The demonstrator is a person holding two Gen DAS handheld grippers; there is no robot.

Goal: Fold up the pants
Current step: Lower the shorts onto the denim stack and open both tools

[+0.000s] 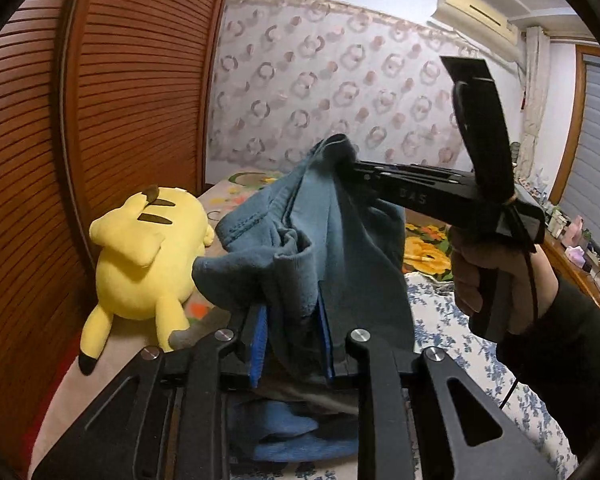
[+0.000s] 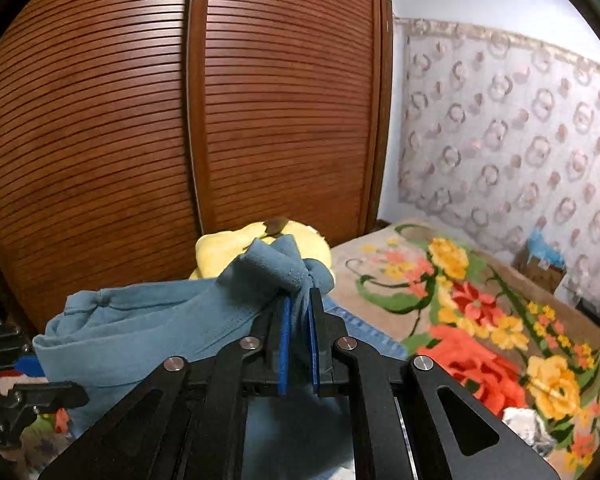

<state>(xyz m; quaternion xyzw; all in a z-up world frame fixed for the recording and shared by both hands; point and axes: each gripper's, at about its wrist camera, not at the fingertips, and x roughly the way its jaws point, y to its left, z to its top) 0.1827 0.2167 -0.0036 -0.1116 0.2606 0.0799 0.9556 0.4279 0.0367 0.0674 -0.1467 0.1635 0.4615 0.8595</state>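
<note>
above floral bed (image 2: pixel 480 320), beside yellow plush (image 1: pixel 148 256), our left gripper (image 1: pixel 292 344) and right gripper (image 2: pixel 300 344), tilted downward, each clamp blue pants (image 1: pixel 312 216).

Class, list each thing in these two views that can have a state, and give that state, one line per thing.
Pants: bunched, lifted, gripped at two places.
Left gripper: shut on pants.
Right gripper: shut on pants.
Plush toy: lying on the bed.
Wardrobe door: shut.
Floral blanket: spread out on the bed.
</note>
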